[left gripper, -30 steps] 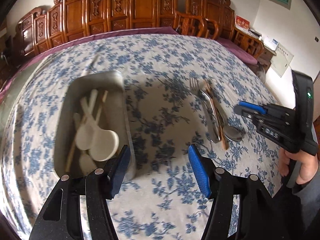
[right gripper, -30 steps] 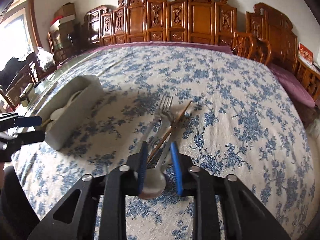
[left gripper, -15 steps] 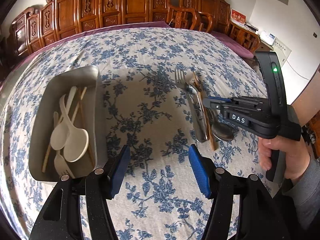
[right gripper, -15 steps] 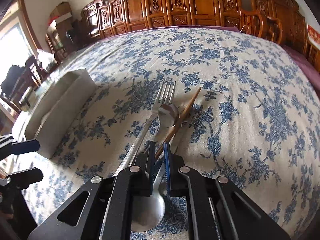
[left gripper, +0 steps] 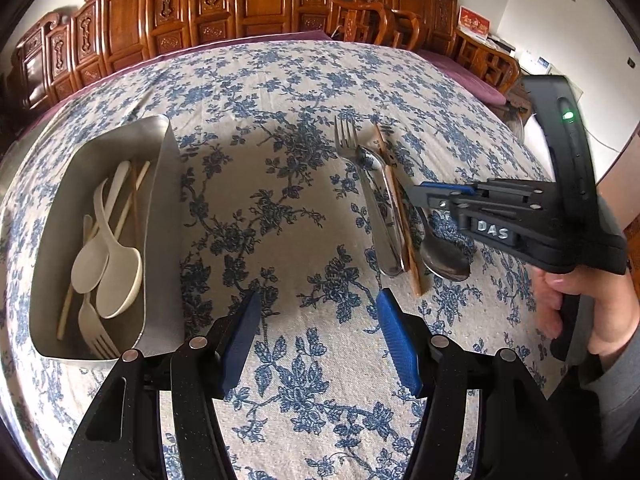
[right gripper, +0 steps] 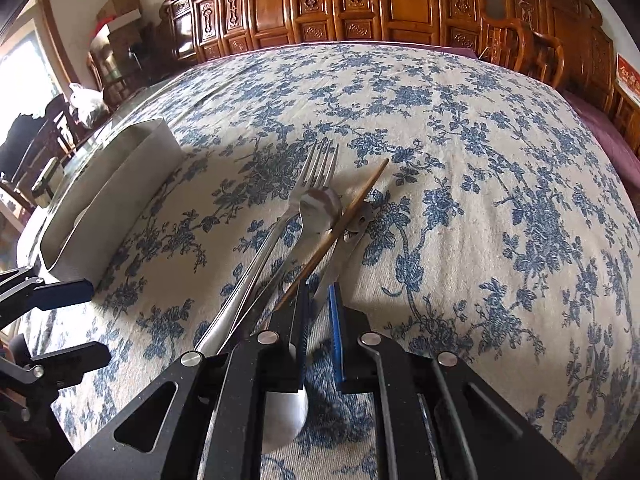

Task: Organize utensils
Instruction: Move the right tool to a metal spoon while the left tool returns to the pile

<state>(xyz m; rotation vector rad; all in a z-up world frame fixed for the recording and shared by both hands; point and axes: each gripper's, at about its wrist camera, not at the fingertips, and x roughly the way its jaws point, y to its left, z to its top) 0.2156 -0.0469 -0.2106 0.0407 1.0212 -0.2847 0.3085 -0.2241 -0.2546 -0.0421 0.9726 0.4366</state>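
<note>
The right gripper [right gripper: 318, 316] has its blue pads pinched on the handle of a large metal spoon [left gripper: 442, 258], which lies beside a chopstick [right gripper: 340, 228], a smaller spoon [right gripper: 320, 210] and a fork [right gripper: 316, 172] on the floral tablecloth [right gripper: 460, 160]. The left gripper [left gripper: 320, 332] hovers spread wide, holding nothing, near the metal tray [left gripper: 160, 216] of white plastic spoons [left gripper: 106, 264].

Bare cloth btwn tray [left gripper: 160, 216] & fork [left gripper: 352, 148] (passable).

On the tabletop [left gripper: 304, 92], the tray [left gripper: 160, 216] lies left of the fork [left gripper: 362, 184]. Spoons [left gripper: 108, 260] and chopsticks [left gripper: 134, 196] lie in the tray. Right of the fork lie a chopstick [left gripper: 400, 216] and a spoon [left gripper: 440, 254], touching.
</note>
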